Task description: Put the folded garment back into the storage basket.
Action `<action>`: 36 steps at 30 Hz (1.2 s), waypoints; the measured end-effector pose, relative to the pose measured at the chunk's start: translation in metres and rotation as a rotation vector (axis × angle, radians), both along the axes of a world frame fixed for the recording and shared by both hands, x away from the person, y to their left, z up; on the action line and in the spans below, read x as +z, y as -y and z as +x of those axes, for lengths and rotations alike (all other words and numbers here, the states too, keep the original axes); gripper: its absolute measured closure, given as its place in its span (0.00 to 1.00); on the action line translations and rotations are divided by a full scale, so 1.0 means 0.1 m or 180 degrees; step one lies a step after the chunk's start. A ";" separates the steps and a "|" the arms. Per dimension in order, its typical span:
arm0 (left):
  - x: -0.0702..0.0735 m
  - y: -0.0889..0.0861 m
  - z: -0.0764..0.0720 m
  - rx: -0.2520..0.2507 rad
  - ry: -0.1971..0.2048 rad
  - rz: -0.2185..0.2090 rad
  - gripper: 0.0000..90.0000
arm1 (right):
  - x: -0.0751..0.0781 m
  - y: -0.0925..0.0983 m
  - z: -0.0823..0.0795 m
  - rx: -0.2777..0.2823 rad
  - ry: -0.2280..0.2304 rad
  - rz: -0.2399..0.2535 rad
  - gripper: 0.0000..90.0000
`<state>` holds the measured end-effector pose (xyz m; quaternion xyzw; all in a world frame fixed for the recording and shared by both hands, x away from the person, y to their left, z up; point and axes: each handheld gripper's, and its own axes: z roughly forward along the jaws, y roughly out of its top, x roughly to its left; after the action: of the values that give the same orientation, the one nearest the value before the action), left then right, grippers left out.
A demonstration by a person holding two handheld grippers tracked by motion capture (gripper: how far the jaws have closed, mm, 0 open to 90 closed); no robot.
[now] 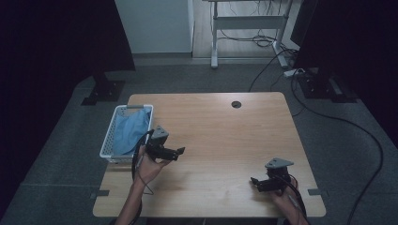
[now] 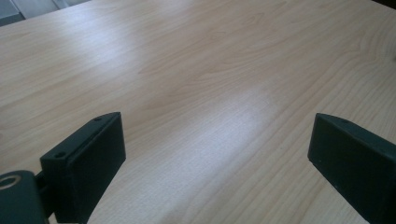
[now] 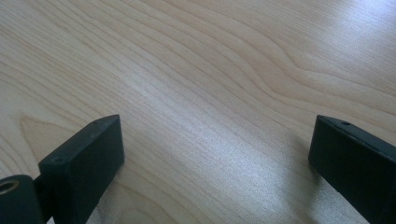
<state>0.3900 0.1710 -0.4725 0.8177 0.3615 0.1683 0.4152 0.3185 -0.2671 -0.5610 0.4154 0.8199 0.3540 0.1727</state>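
On the wooden table [image 1: 220, 140] the left gripper [image 1: 180, 151] is held above the near-left part of the top, just to the right of a white basket [image 1: 108, 140] that sits at the left edge. A blue cloth [image 1: 130, 131] lies bunched inside the basket, reaching from its far end down most of its length (its folds are too dim to read from the high view). The left gripper points right, toward the middle of the table, its grey three-cornered plate uppermost and its cable looping down past the hand [image 1: 150, 169] that grips it. In the left gripper view its two black jaws stand wide apart with bare wood grain between them. The right gripper [image 1: 254, 181] is near the near-right corner, well apart from the basket and pointing left. The right gripper view likewise shows its jaws spread wide over bare wood, with nothing held. A round cable hole [image 1: 236, 104] sits near the far edge.
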 end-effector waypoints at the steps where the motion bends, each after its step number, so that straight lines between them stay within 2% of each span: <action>1: -0.02 0.01 -0.02 -0.0015 0.0001 0.0009 0.04 | 0.00 0.00 0.00 0.0001 0.0000 0.0000 0.04; 13: -0.29 0.09 -0.18 -0.0088 -0.0069 -0.0002 0.03 | 0.00 0.00 0.00 0.0002 -0.0001 -0.0001 0.04; 16: -0.37 0.11 -0.22 -0.0103 -0.0073 0.0077 0.03 | 0.00 0.00 0.00 0.0004 -0.0001 -0.0001 0.04; 23: -0.60 0.15 -0.28 -0.0115 -0.0193 0.0247 0.03 | 0.00 0.00 0.00 0.0007 0.0000 -0.0001 0.04; 29: -0.78 0.20 -0.29 -0.0102 -0.0288 0.0454 0.03 | 0.00 0.00 0.00 0.0009 0.0004 0.0001 0.04; 36: -0.83 0.21 -0.29 -0.0128 -0.0267 0.0449 0.00 | 0.00 0.00 0.00 0.0019 0.0004 0.0000 0.03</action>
<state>0.3606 0.1504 -0.5551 0.8583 0.3494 0.1505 0.3443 0.3183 -0.2671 -0.5612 0.4127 0.8211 0.3547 0.1721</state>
